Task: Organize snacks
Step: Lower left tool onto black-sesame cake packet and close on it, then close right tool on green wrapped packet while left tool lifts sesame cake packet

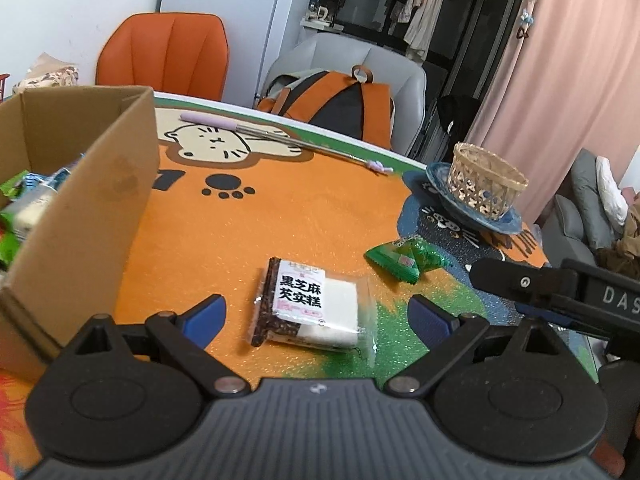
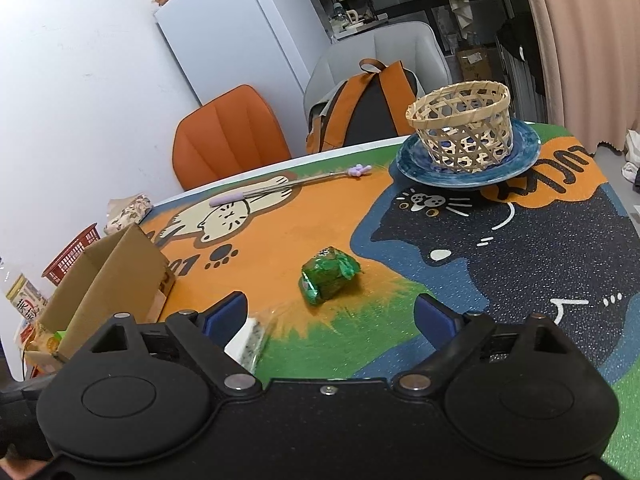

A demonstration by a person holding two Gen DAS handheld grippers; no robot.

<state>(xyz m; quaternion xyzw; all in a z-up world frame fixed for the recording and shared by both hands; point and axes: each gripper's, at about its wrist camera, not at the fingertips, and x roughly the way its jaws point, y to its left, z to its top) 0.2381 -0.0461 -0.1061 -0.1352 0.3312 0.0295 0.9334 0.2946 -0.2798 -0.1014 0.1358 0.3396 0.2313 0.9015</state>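
On the cat-print counter [image 1: 248, 232], the sesame cake packet [image 1: 312, 308] lies just ahead of the left gripper [image 1: 316, 316], between its spread, empty fingers [image 1: 206, 316], long axis pointing away. The right gripper [image 2: 332, 316], also released, faces the green snack [image 2: 328, 276]; the cardboard box [image 1: 84, 208] stands left.

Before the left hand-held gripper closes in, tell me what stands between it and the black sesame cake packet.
Nothing visible does. The left hand-held gripper is open, and the clear-wrapped black sesame cake packet lies flat on the orange mat directly ahead. The brown cardboard box and green triangular snack packet sit off to either side.
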